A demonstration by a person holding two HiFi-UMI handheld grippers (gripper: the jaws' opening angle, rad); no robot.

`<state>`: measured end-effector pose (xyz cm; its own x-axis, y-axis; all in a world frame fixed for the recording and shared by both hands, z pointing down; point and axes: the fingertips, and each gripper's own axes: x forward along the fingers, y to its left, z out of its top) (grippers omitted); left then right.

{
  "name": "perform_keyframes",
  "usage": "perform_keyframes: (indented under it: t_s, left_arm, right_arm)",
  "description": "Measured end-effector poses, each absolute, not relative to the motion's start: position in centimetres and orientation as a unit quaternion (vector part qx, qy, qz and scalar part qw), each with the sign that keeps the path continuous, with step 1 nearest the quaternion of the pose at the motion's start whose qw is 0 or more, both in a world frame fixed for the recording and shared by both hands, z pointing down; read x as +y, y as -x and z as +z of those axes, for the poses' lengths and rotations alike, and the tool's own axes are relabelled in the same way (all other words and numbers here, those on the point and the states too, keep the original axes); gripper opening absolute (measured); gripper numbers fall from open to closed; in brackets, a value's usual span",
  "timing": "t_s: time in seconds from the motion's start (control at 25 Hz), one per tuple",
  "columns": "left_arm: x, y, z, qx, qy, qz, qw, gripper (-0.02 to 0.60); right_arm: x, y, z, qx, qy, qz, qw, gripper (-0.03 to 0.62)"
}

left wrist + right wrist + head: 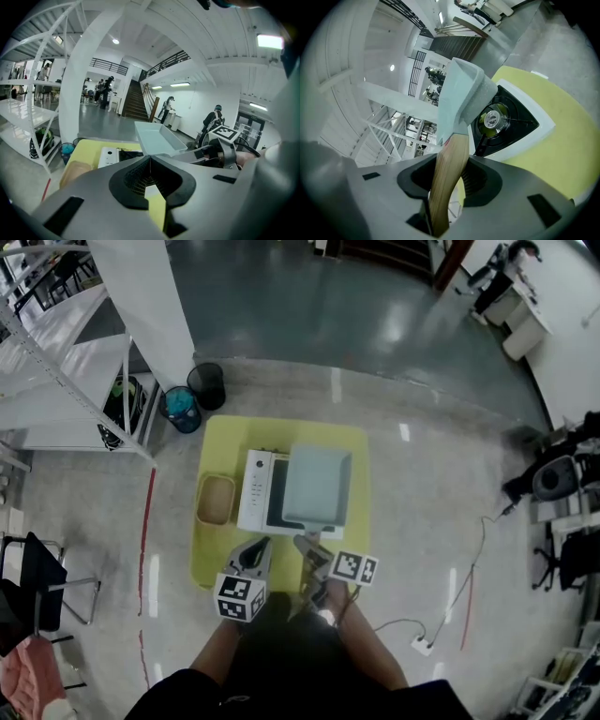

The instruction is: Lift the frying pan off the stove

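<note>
Pan [317, 486], pale blue and square, hangs clear above the stove [255, 491], its wooden handle [447, 183] clamped in the jaws of the right gripper [307, 545], while the left gripper [257, 549], at the stove's near side, has its jaws closed together on nothing.

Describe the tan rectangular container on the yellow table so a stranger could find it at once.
On the yellow table mid-floor stands a white tabletop stove. The tan rectangular container lies beside the stove's left side in the head view. It alone is brown; its neighbour, the pale blue square pan, is larger and hangs over the stove.
</note>
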<state>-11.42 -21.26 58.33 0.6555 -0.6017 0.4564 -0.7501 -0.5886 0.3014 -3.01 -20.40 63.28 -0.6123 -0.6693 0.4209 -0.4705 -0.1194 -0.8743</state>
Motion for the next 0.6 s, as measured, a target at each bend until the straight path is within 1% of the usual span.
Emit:
perform_keyframes:
  t_s: [0.6]
  left_arm:
    - [-15.6,9.5,54.7,-0.433,-0.863,0.144,0.215,0.043]
  right_arm:
    - [-16.0,2.0,60.1,0.699,0.396,-0.592,0.071,0.152]
